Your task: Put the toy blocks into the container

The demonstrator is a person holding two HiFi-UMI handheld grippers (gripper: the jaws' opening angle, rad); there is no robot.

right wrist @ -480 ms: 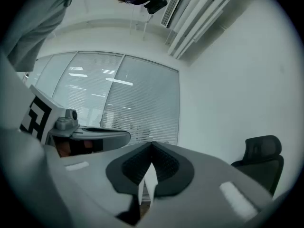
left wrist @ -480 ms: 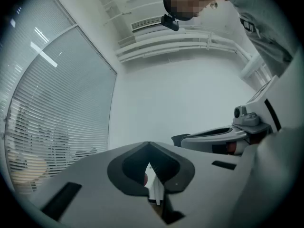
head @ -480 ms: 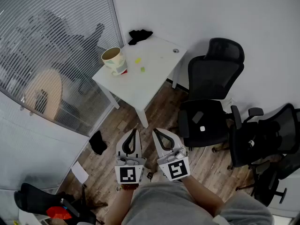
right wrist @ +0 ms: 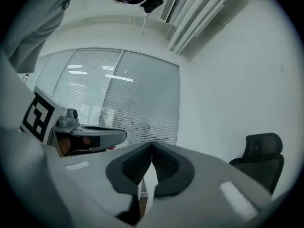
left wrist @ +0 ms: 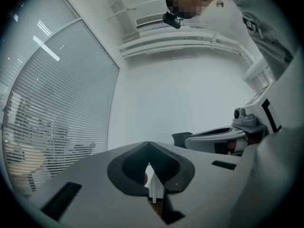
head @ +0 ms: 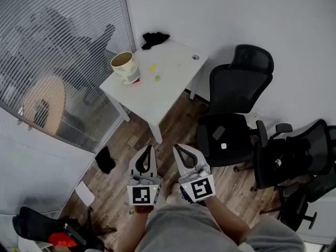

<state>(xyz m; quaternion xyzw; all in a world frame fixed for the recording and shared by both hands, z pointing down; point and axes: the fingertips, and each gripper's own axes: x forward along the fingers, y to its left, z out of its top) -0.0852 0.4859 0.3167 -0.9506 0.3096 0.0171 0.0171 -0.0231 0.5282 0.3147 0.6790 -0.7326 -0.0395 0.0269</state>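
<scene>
My two grippers hang just above my lap, side by side over the wooden floor (head: 131, 140). The left gripper (head: 150, 148) has its jaws pressed together with nothing between them, and the right gripper (head: 176, 147) is the same: jaws closed on themselves, empty. Both point away from me toward the desk, well short of it.

On the floor to my left lie a dark bundle (head: 105, 160) and a white sheet of paper (head: 84, 193). To my right stands a cluster of black office chairs, the nearest one (head: 226, 138) with a small white item on its seat (I cannot tell what it is).

Farther off is the white desk (head: 157, 101). The container (head: 125, 66), a pale cup-shaped pot, stands near its left edge, with something red (head: 137, 80) showing at its base. Two toy blocks lie on the desk just right of the container and outside it: a yellow block (head: 152, 67) and, a little nearer me, a green block (head: 157, 78). At the far corner sits a black cloth (head: 155, 38), against the white wall.
</scene>
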